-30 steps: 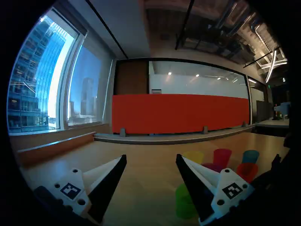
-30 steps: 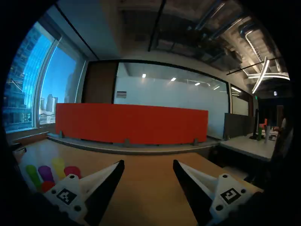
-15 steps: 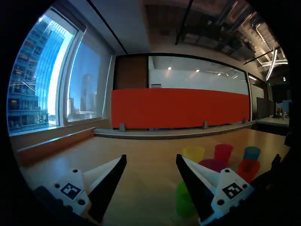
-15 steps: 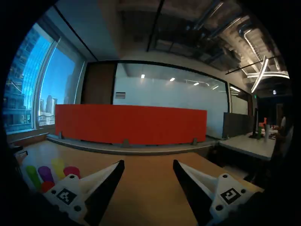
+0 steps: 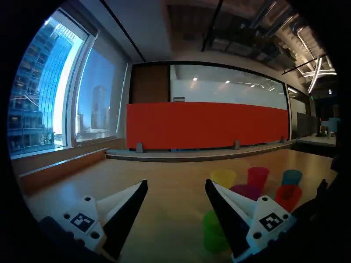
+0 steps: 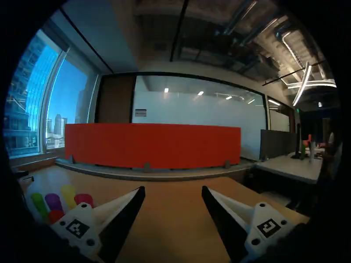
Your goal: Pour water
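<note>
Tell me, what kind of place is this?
Probably an open-plan office high in a city tower: a long wooden desk with an orange divider panel, tall windows facing skyscrapers, and exposed pipes overhead.

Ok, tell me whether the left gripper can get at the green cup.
Probably yes: the left gripper is open, and the green cup stands nearest it, with no other cup in front.

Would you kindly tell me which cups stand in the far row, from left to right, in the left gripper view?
yellow cup → pink cup → teal cup
</note>
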